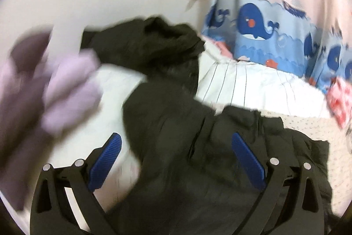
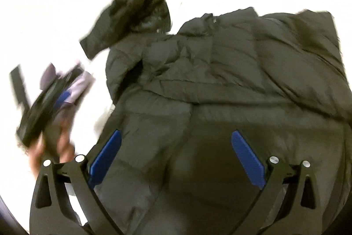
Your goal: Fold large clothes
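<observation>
Both grippers stand wide with nothing between their blue pads. From my left gripper (image 1: 176,158) the black puffer jacket (image 1: 176,124) lies directly under and ahead of the fingers, its hood (image 1: 154,41) bunched further out in front. From my right gripper (image 2: 176,158) the same jacket (image 2: 220,80) spreads beneath and ahead, the body running off to the right and one sleeve (image 2: 123,21) thrown out ahead to the left. The other gripper, blurred in motion, shows at the left of the right wrist view with a hand (image 2: 55,147) around it.

I judge we are between folds: the jacket is laid out roughly flat but no fold is finished, and neither tool has cloth. The next move calls for dropping each gripper to an edge or that loose sleeve, pinching through the thick padding, and carrying it over the body. Puffy fabric may slip from a shallow bite.

A white bed sheet (image 1: 114,85) lies beneath the jacket, a striped white cloth (image 1: 242,80) ahead to the right of the left gripper, and a curtain (image 1: 264,21) with blue whales behind it. A lilac garment (image 1: 66,85), badly blurred, sits left of the left gripper.
</observation>
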Tool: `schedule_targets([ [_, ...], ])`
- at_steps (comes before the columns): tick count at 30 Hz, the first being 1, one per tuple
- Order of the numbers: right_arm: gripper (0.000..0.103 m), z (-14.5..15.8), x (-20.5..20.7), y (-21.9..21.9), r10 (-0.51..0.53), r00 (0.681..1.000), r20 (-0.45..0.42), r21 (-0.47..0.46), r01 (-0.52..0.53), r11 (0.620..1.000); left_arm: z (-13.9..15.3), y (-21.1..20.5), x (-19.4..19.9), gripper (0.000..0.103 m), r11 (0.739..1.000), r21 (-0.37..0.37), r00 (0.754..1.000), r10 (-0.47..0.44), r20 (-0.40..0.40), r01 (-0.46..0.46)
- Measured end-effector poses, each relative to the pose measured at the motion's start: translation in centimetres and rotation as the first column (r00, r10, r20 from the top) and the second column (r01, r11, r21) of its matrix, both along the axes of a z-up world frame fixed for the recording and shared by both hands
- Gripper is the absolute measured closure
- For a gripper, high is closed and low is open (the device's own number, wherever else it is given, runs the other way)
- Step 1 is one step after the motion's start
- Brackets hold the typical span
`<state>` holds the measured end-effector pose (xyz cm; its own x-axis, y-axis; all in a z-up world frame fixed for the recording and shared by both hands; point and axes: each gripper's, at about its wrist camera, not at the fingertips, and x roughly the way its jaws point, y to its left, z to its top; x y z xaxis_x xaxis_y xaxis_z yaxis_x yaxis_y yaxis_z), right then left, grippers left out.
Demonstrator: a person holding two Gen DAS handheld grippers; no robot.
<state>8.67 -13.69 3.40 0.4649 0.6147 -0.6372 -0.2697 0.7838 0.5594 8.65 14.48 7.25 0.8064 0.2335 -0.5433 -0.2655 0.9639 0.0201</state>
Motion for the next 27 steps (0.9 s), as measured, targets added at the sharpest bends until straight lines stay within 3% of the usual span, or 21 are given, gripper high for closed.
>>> schedule_targets([
  [1, 0.006, -0.7, -0.4, -1.1, -0.026, 1.0, -0.012, 0.03, 0.027, 0.999, 0.7, -0.7, 1.8, 0.007, 0.999, 0.034, 1.0, -0.026, -0.014, 0.027],
  [3, 0.006, -2.2, 0.4, -2.1, -0.057, 0.99, -0.126, 0.094, 0.07, 0.993, 1.2, -2.7, 7.9, 0.007, 0.985, 0.147, 0.991, -0.075, -0.107, 0.09],
  [4, 0.006, -2.8, 0.9, -2.3, -0.039, 0.985, -0.166, 0.158, 0.066, 0.985, 0.9, -3.2, 10.0, 0.007, 0.979, 0.166, 0.985, -0.094, -0.144, 0.117],
  [7, 0.006, -2.5, 0.8, -3.0, -0.038, 0.985, -0.167, 0.208, 0.073, 0.975, -2.3, -4.6, 17.8, 0.007, 0.954, 0.237, 0.941, -0.101, -0.322, 0.184],
  [9, 0.006, -1.9, 0.4, -3.3, -0.026, 0.985, -0.17, 0.249, 0.069, 0.966, -5.3, -4.9, 21.8, 0.007, 0.922, 0.34, 0.911, -0.032, -0.411, 0.186],
  [11, 0.006, -1.5, 0.4, -3.3, -0.026, 0.986, -0.165, 0.259, 0.068, 0.964, -7.6, -4.6, 23.9, 0.007, 0.89, 0.423, 0.893, 0.044, -0.449, 0.169],
  [14, 0.006, -1.6, 0.4, -3.6, -0.028, 0.985, -0.172, 0.273, 0.075, 0.959, -10.9, -2.4, 26.1, 0.008, 0.903, 0.402, 0.83, 0.107, -0.547, 0.148],
  [15, 0.006, -1.7, 0.4, -3.7, -0.025, 0.983, -0.184, 0.28, 0.076, 0.957, -12.3, -1.6, 26.4, 0.011, 0.9, 0.407, 0.802, 0.124, -0.584, 0.157],
  [16, 0.006, -2.0, 0.7, -3.4, -0.023, 0.981, -0.19, 0.283, 0.077, 0.956, -13.2, -0.7, 26.2, 0.028, 0.899, 0.41, 0.786, 0.139, -0.603, 0.156],
  [17, 0.006, -2.2, 0.7, -3.4, -0.024, 0.98, -0.195, 0.288, 0.081, 0.954, -13.6, 0.3, 26.0, 0.059, 0.909, 0.392, 0.777, 0.143, -0.613, 0.142],
  [18, 0.006, -2.2, 0.7, -3.3, -0.028, 0.98, -0.195, 0.289, 0.085, 0.954, -13.3, 2.0, 25.5, 0.07, 0.939, 0.333, 0.786, 0.14, -0.603, 0.089],
  [20, 0.006, -2.2, 0.7, -3.4, -0.03, 0.982, -0.189, 0.286, 0.084, 0.955, -11.7, 5.0, 23.9, 0.086, 0.98, 0.2, 0.829, 0.108, -0.549, 0.005],
  [21, 0.006, -2.0, 0.7, -3.5, -0.033, 0.983, -0.182, 0.284, 0.084, 0.955, -10.6, 6.2, 23.0, 0.088, 0.989, 0.145, 0.849, 0.089, -0.521, -0.015],
  [24, 0.006, -2.1, 0.8, -3.5, -0.043, 0.984, -0.173, 0.287, 0.092, 0.954, -7.0, 9.4, 19.2, 0.091, 0.998, -0.047, 0.916, 0.008, -0.402, -0.029],
  [26, 0.006, -2.1, 0.8, -3.5, -0.045, 0.985, -0.166, 0.291, 0.093, 0.952, -4.1, 11.7, 15.2, 0.091, 0.981, -0.191, 0.96, -0.087, -0.267, 0.036],
  [27, 0.006, -2.0, 0.7, -3.4, -0.041, 0.986, -0.16, 0.292, 0.087, 0.952, -2.9, 12.3, 13.6, 0.091, 0.968, -0.239, 0.97, -0.124, -0.208, 0.072],
])
